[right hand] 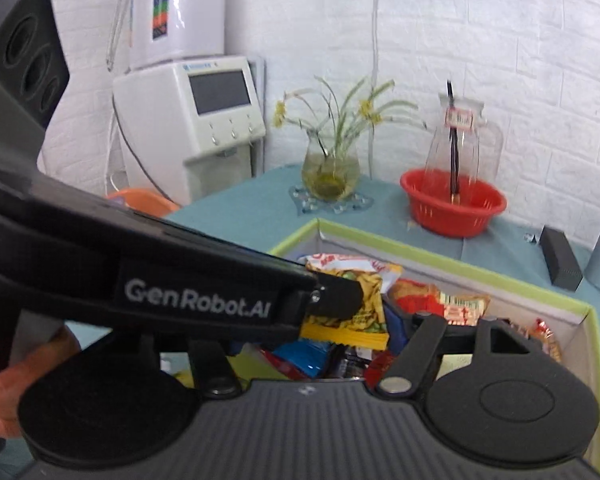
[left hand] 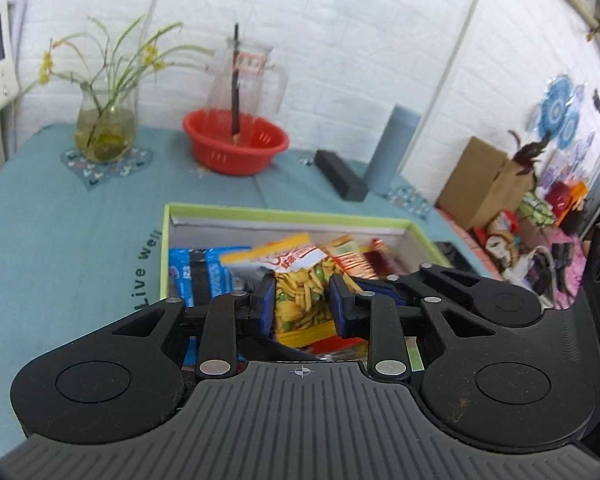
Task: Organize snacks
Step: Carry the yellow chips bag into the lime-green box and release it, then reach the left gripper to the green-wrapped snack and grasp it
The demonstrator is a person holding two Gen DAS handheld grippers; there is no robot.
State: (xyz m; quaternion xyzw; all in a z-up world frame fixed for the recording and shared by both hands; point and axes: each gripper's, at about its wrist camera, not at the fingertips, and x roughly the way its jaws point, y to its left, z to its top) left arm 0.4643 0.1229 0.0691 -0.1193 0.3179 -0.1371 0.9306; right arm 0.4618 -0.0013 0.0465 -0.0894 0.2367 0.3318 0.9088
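A green-rimmed box (left hand: 284, 216) on the teal table holds several snack packets. My left gripper (left hand: 302, 304) is shut on a yellow packet of pea crisps (left hand: 300, 300), held upright over the box. A blue packet (left hand: 196, 276) and red-orange packets (left hand: 352, 260) lie in the box. In the right wrist view the left gripper's body crosses in front, with the yellow packet (right hand: 364, 304) at its tip over the box (right hand: 440, 260). My right gripper's fingertips are hidden behind it and the packets; only its right finger arm (right hand: 420, 344) shows.
A red basket (left hand: 236, 140) with a clear jug stands at the back, a glass vase of flowers (left hand: 104, 128) to its left, a black block (left hand: 340, 174) and a grey cylinder (left hand: 392, 144) to the right. A water dispenser (right hand: 188, 120) stands beyond the table's left edge.
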